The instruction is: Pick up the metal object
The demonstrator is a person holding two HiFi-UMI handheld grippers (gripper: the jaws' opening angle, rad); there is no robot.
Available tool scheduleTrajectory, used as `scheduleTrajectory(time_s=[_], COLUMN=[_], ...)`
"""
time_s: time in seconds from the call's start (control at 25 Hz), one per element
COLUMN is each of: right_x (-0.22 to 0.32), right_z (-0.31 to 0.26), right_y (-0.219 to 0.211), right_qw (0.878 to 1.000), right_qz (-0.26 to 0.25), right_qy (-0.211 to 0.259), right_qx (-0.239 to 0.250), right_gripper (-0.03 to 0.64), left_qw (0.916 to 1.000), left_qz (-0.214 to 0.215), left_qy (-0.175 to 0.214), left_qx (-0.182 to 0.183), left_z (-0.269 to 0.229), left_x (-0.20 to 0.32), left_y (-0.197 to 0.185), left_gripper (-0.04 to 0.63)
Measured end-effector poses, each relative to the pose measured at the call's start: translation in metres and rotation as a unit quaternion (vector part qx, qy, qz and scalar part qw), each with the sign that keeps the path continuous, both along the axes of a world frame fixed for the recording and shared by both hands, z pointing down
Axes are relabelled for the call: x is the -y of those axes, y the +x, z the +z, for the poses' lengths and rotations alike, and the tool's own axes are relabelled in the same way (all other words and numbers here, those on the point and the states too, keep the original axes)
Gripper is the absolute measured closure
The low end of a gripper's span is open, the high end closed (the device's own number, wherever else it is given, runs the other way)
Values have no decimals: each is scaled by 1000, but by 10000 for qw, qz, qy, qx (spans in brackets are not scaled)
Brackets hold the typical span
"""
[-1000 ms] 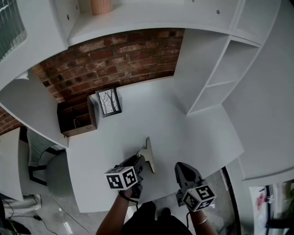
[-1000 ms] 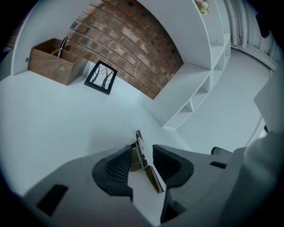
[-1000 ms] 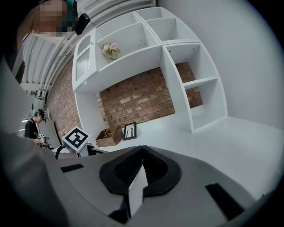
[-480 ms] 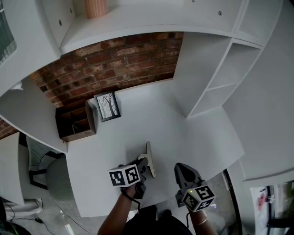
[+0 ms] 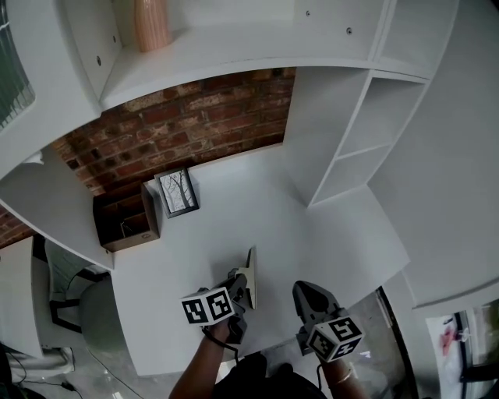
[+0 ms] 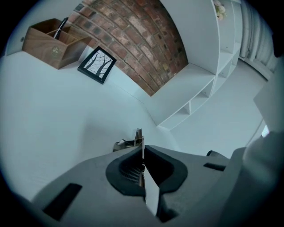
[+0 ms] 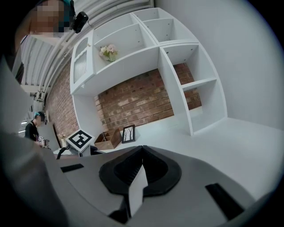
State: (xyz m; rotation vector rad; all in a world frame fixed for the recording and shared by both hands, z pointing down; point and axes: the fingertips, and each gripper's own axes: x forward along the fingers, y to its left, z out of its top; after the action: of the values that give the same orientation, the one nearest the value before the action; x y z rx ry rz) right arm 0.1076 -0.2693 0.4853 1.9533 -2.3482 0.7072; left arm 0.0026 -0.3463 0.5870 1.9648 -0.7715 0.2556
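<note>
The metal object (image 5: 250,274) is a thin pale plate standing on edge on the white desk (image 5: 234,218), near its front. My left gripper (image 5: 238,280) reaches it from the left. Its jaws have just been closing and now stand shut on the plate. In the left gripper view the plate's edge (image 6: 138,134) pokes out past the tips of the left gripper (image 6: 143,149). My right gripper (image 5: 310,294) hovers to the right, a hand's width from the plate. The right gripper (image 7: 142,149) is shut with nothing in it.
A wooden box (image 5: 125,218) and a small framed tree picture (image 5: 178,192) stand at the desk's back left by the brick wall (image 5: 179,117). White shelves (image 5: 351,132) rise at the right. A vase (image 5: 150,22) sits on the top shelf. The desk's front edge lies just behind both grippers.
The left gripper's jaws, open a second ago beside the plate, have closed onto it. The right gripper has stayed where it was.
</note>
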Motion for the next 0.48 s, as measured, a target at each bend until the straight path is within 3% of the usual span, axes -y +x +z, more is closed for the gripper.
scheduleTrajectory(time_s=[0.24, 0.48], right_x=[-4, -6], right_z=[-8, -22], right_y=[0, 1], right_qw=[9999, 9993], right_qz=[-24, -47], right_qy=[145, 324], right_qx=[-1, -188], right_gripper=[612, 612], left_qw=[9962, 9805], left_qz=[186, 199], left_qy=[793, 1846], left_qx=[311, 644], left_z=[-32, -86], left_x=[-3, -2], left_y=[5, 2], left_gripper=[586, 586])
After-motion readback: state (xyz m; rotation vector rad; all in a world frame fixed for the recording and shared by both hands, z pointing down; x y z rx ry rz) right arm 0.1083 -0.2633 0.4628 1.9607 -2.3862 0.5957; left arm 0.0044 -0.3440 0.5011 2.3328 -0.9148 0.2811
